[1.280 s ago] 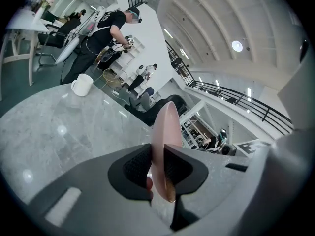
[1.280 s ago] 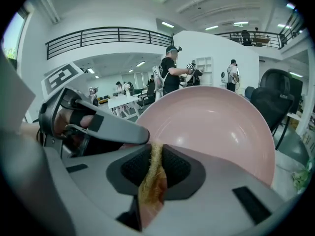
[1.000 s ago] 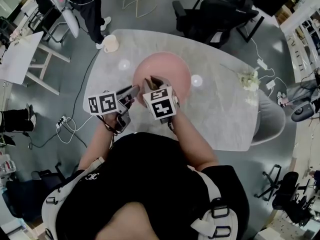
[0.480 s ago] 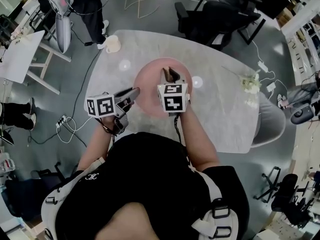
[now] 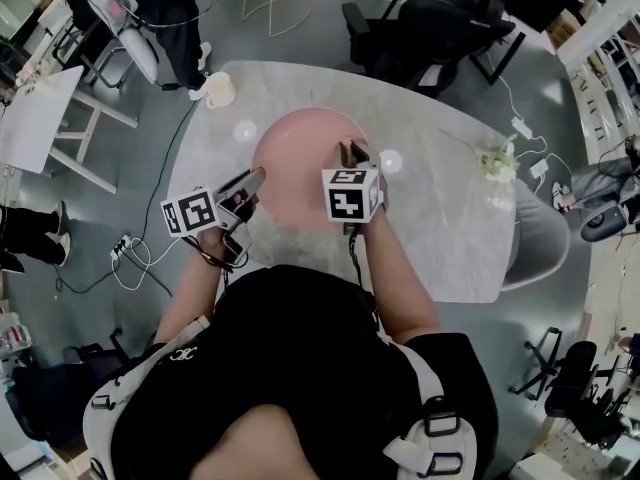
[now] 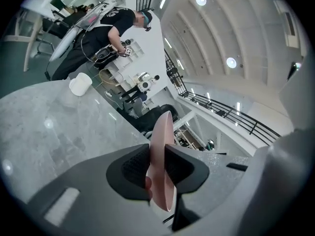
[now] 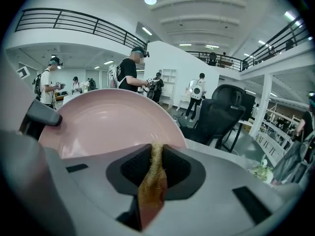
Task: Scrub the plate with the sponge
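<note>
A round pink plate (image 5: 295, 168) is held above the marble table (image 5: 440, 218), tilted. My left gripper (image 5: 243, 185) is shut on its left rim. In the left gripper view the plate (image 6: 165, 136) shows edge-on, clamped between the dark pads (image 6: 133, 167). My right gripper (image 5: 351, 155) sits at the plate's right edge, shut on a thin brown sponge (image 5: 347, 151). The right gripper view shows the sponge (image 7: 153, 178) squeezed flat between the jaws, with the plate's face (image 7: 106, 122) just beyond it. I cannot tell if the sponge touches the plate.
A white cup (image 5: 219, 89) stands at the table's far left corner and shows in the left gripper view as well, cup (image 6: 80, 84). A small bunch of pale flowers (image 5: 497, 161) lies at the right. Office chairs (image 5: 420, 28) stand beyond the table; people stand further off.
The right gripper with the sponge has moved from the plate's middle to its right side. The left gripper has shifted left and tipped the plate up.
</note>
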`<action>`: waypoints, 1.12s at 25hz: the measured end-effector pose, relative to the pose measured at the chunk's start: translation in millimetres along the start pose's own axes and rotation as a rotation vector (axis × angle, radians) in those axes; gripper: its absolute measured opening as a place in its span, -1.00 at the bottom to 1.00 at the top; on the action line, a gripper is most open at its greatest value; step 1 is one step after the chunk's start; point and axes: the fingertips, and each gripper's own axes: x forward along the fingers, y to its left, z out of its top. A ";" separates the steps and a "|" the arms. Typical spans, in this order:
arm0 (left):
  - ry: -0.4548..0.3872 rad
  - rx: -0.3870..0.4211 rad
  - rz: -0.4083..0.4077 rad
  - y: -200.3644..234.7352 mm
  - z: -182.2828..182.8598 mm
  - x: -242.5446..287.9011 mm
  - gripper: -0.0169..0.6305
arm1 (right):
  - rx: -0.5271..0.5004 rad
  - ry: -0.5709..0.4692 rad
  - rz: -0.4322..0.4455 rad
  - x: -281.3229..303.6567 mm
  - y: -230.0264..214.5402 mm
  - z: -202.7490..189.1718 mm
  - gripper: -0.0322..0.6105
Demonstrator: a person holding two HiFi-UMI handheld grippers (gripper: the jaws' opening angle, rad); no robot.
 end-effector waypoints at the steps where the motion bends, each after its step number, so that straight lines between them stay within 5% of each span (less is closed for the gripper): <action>1: -0.006 -0.006 0.001 1.4 0.7 -0.7 -0.70 | 0.002 0.008 -0.004 0.3 0.7 -2.7 -0.70; 6: 0.019 0.055 0.012 -1.5 -1.3 1.3 -0.70 | -0.003 -0.011 0.016 3.9 17.0 6.6 -0.70; 11: 0.027 0.085 0.021 -4.0 -0.8 2.3 -0.70 | -0.055 -0.099 0.156 -0.5 66.1 27.5 -0.70; 21: 0.001 -0.004 0.053 7.2 0.3 2.5 -0.70 | -0.082 -0.075 0.407 -19.2 126.4 22.7 -0.70; 28: -0.027 -0.056 0.086 21.2 4.3 -2.5 -0.71 | -0.256 -0.032 0.547 -29.0 167.4 -9.6 -0.70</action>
